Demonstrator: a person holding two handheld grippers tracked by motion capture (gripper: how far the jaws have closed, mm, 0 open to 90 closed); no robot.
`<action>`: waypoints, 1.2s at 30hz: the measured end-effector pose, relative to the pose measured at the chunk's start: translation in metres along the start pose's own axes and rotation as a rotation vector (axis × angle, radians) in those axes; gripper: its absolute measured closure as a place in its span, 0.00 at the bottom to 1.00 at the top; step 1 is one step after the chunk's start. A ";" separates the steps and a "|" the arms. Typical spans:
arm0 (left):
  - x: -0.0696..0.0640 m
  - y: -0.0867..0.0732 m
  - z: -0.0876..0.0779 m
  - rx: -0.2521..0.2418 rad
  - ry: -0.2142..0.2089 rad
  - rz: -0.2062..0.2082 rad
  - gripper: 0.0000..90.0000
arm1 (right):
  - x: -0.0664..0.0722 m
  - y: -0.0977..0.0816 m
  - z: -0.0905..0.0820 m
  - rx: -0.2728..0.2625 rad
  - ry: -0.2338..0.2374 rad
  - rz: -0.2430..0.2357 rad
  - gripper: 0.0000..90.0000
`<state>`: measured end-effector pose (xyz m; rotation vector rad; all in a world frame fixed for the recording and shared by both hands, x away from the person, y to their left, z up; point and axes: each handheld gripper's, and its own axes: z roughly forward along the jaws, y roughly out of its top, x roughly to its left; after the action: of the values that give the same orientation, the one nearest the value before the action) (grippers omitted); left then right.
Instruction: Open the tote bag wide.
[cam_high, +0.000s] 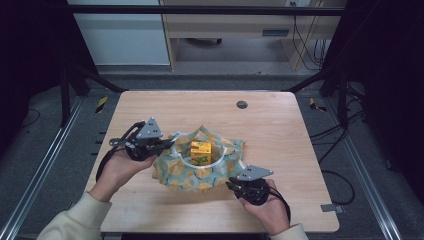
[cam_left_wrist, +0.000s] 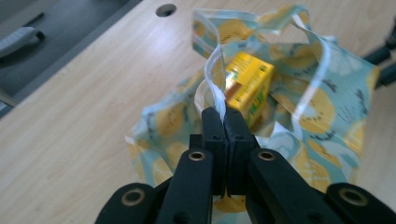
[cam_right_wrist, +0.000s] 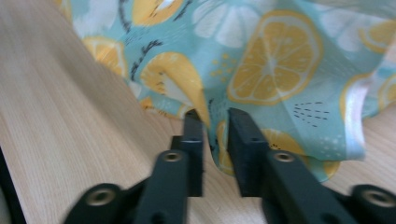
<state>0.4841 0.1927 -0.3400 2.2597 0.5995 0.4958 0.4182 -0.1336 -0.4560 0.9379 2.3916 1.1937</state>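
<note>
Your left gripper (cam_left_wrist: 225, 122) has its jaws clamped together on the clear plastic rim strip (cam_left_wrist: 215, 79) of the lemon-print bag (cam_left_wrist: 322, 112); the strip rises straight out from between the pads. Just beyond those jaw tips, inside the bag's mouth, stands the yellow juice carton (cam_left_wrist: 247, 86), upright and a little tilted.

Your right gripper (cam_right_wrist: 215, 122) has its jaws parted with a gap between them. A fold of the bag's printed film sits in that gap, but the pads do not look pressed onto it, so treat that side as loose.

The risks from here, as I judge them:
- The left grip is on a thin, slick strip at the very tips. Pull sideways and it may slide out.
- If you lift with the left alone while the right is slack, the bag could tip toward the right jaws and the carton may topple out onto the wooden table (cam_high: 150, 107).
- Close the right jaws now and you may catch the wall rather than the rim, pinching the mouth shut.
</note>
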 end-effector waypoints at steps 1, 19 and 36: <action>-0.002 -0.004 -0.001 0.001 -0.008 0.004 0.99 | 0.000 0.001 -0.002 -0.007 -0.009 0.001 0.78; -0.019 -0.048 -0.010 0.027 -0.066 0.006 0.99 | -0.017 0.043 -0.026 -0.096 -0.115 0.017 0.47; -0.014 -0.050 -0.007 0.050 -0.065 0.007 1.00 | -0.039 0.099 0.019 0.090 -0.046 -0.030 0.79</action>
<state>0.4561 0.2199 -0.3748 2.3168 0.5767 0.4140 0.4981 -0.1048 -0.3893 0.9429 2.4319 1.0507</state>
